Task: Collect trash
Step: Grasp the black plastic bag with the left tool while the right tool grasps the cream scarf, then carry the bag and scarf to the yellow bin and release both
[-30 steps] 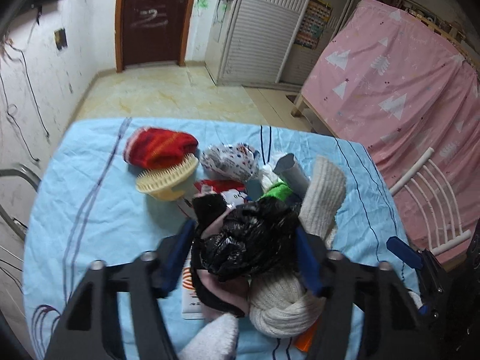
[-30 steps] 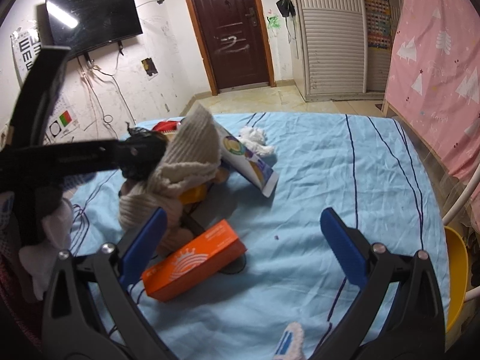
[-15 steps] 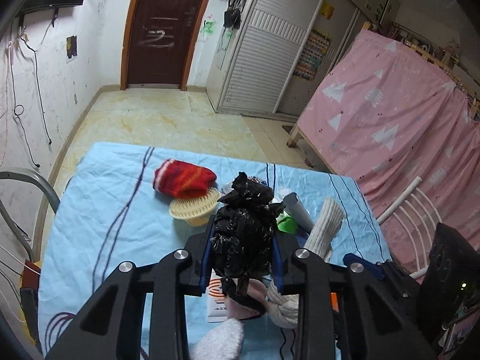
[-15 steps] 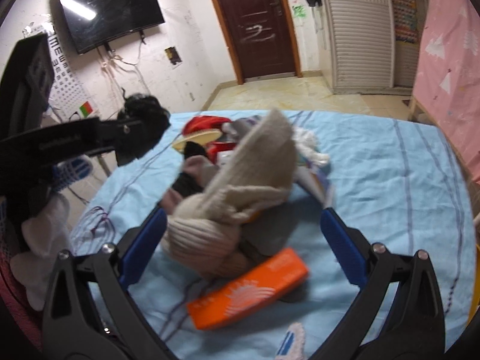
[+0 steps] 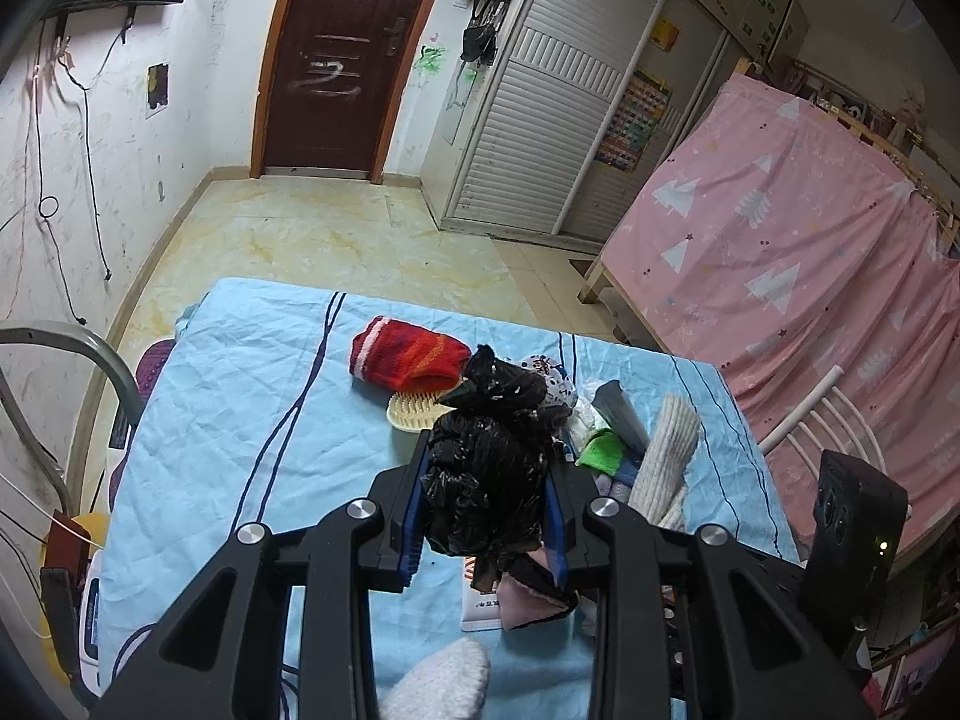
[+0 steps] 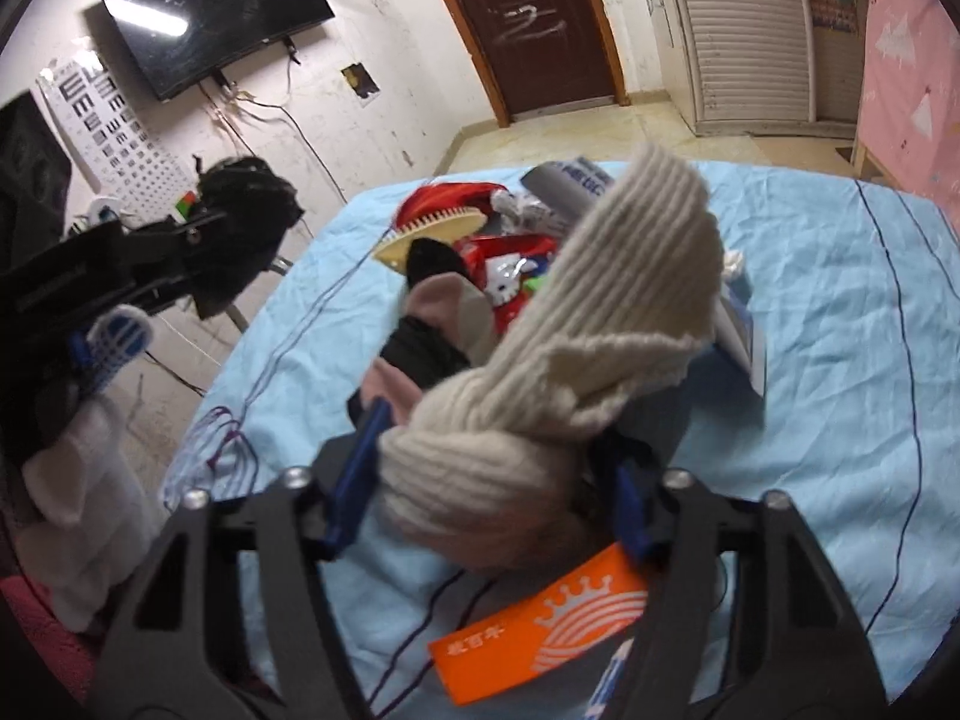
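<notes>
Left gripper [image 5: 487, 507] jaws clamped on crumpled black plastic bag [image 5: 487, 468], held above desk with light-blue striped cloth [image 5: 240, 420]. Right gripper [image 6: 487, 495] jaws closed around cream ribbed knit sock bundle [image 6: 576, 372], low over cloth. Flat orange carton [image 6: 552, 618] lies just below right jaws. Red knit hat [image 5: 408, 357] touches cream plastic comb-brush [image 5: 414, 411] further back in clutter pile.

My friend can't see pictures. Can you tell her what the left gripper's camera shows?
The left gripper is shut on a crumpled black plastic bag, held above a blue tablecloth. Behind it lie a red knitted hat, a yellow brush and a cream knitted sock.
</notes>
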`<move>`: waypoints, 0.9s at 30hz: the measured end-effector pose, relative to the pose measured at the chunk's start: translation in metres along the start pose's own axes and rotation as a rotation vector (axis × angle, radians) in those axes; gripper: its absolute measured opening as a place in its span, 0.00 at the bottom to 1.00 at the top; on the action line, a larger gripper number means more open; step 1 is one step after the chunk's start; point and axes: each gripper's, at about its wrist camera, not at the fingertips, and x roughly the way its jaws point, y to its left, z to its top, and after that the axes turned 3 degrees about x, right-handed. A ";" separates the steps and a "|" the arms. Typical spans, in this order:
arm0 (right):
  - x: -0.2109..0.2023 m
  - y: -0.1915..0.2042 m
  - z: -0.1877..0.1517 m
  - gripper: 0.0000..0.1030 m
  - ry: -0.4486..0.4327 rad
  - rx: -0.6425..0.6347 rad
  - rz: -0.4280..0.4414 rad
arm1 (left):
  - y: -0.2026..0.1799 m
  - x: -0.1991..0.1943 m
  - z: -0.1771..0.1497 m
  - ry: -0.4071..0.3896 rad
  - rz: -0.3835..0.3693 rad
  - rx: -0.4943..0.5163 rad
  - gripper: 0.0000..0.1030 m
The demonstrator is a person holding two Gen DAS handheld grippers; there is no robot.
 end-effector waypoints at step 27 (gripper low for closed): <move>-0.109 -0.072 -0.002 0.55 -0.313 0.127 -0.015 | -0.097 -0.005 -0.001 0.000 0.018 0.160 0.21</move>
